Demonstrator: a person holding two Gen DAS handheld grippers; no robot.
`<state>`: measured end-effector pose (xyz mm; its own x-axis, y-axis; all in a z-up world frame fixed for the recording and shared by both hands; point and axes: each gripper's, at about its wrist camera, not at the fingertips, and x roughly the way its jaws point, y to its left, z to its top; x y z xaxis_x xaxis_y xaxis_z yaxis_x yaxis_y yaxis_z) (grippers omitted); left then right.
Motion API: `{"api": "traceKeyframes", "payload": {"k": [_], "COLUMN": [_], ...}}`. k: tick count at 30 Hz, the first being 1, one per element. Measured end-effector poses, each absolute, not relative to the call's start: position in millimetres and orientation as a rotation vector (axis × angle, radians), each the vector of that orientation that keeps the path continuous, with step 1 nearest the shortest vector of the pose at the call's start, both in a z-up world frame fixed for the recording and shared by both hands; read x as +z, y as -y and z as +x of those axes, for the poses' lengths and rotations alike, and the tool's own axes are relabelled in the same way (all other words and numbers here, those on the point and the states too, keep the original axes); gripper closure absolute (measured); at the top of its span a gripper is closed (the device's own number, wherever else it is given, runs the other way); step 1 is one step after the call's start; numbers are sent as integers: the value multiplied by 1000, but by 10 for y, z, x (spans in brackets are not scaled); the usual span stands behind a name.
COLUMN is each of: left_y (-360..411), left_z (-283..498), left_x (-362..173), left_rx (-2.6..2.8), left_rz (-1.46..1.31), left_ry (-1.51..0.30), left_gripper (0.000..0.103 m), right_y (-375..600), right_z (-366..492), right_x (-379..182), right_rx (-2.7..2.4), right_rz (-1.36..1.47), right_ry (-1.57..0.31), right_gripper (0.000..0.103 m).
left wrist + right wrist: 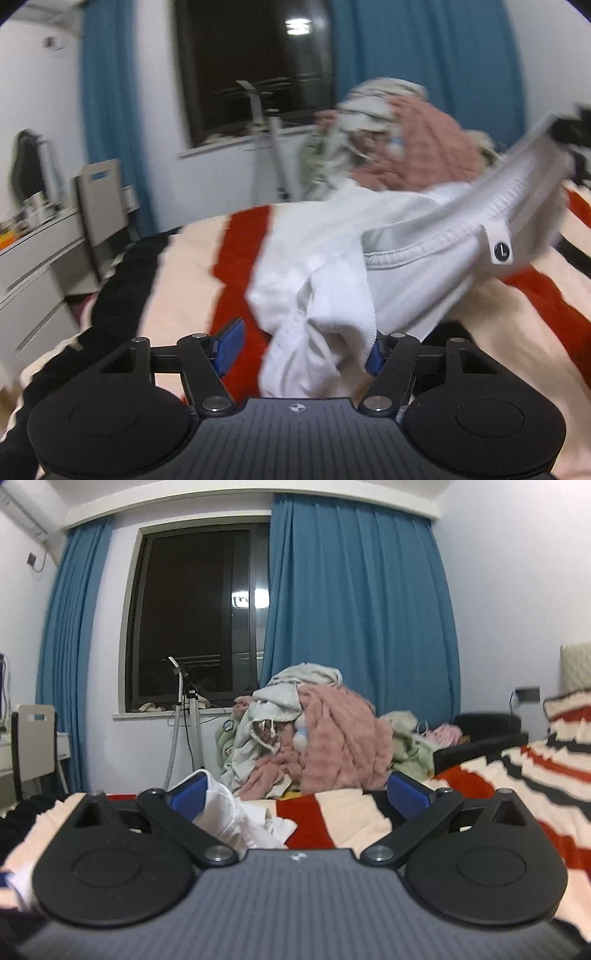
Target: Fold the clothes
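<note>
- The white garment (325,258) lies on the striped blanket (184,280) of the bed. Its long axis runs from near the left gripper (303,347) away to the upper right, where a far edge is lifted.
- The left gripper has its 2 blue pads (231,345) apart. A bunched end of the garment sits between them, against the right pad only, not squeezed.
- The right gripper (295,799) is spread wide. A white fold (229,812) touches its left pad (186,799).
- A pile of clothes (321,734) stands behind, under the blue curtain (354,609).
</note>
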<state>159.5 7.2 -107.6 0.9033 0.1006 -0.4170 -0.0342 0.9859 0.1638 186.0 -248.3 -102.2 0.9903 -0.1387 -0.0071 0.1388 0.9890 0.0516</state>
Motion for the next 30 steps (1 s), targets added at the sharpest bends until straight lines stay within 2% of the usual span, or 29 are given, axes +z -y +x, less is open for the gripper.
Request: {"api": "traceKeyframes", "payload": {"k": [4,9,13,19,22,26,28,30], "left_y": [-171,-306,-283,-205,-149,-9,-38,-67], "left_z": [1461,1256,1213,1332,1412,1430,1482,1534], "left_x": [-902,-663,-631,-788,-909,-1017,-1039,-1061], "left_rx": [162,196,187,152,86,23,50,77], "left_rz": [134,50,60,113,135,191,181,171], "left_ry": [-340,-228,-250,-366,-457,-478,-491,-504], "left_gripper": [36,36,36,36,36,35,33,27], "right_y": [2469,2535,2619,2670,2700,2679,2656,2610], "right_z": [1896,2171,2269,2002,1926,1846,1790,1754], "right_x": [-1079,-1379,-1545,-1329,-1209,-1089,-1034,-982], "right_rx": [-187,-195,-203,-250,-251,-228,-221,-223], "right_rz": [25,29,100,154,165,167,163,126], "right_ry": [-44,-272,-362,-137,-66,-16,20,53], "right_gripper": [0,0,0,0,0,0,0,0]}}
